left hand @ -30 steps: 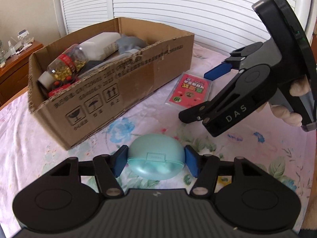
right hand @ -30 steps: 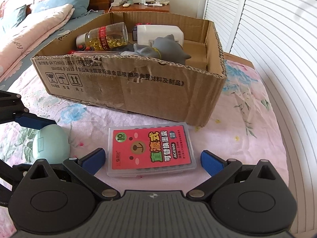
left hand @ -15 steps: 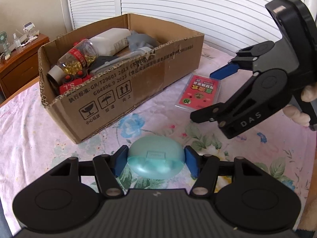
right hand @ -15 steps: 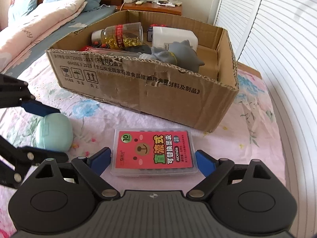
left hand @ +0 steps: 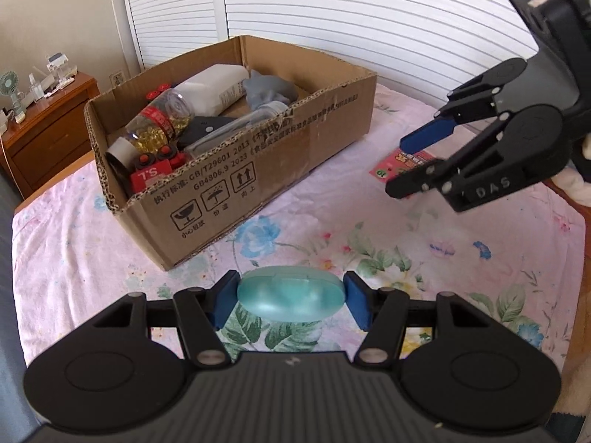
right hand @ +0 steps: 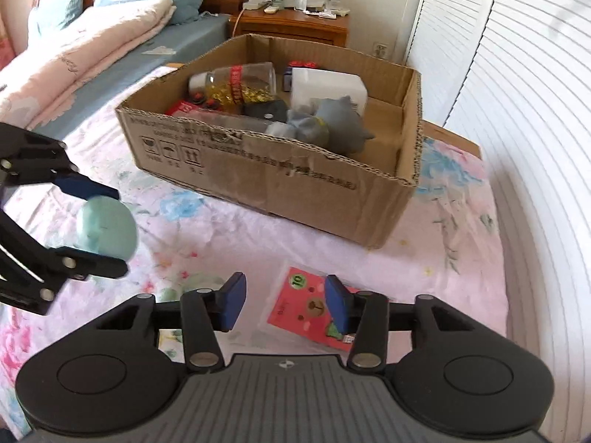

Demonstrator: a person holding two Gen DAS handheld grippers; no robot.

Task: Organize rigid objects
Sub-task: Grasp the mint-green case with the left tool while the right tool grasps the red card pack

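My left gripper (left hand: 291,297) is shut on a teal oval case (left hand: 291,298) and holds it above the floral bedsheet, in front of the cardboard box (left hand: 280,162). The case also shows in the right wrist view (right hand: 107,227). My right gripper (right hand: 282,304) is open and lifted, with nothing between its pads. The red card pack (right hand: 312,308) lies flat on the sheet below it, partly hidden by the right pad. It also shows in the left wrist view (left hand: 400,160), behind the right gripper (left hand: 421,164).
The box (right hand: 369,199) holds a capsule bottle (left hand: 159,122), a white bottle (left hand: 214,86), a grey toy (right hand: 340,125) and a red toy car (left hand: 153,173). A wooden nightstand (right hand: 291,24) stands behind it, shutter doors (right hand: 517,74) to the right, bedding (right hand: 85,59) to the left.
Both grippers have risen. The left one lifted the teal case off the sheet. The right one narrowed its opening, tilted and rose away from the red pack, which stays on the sheet.
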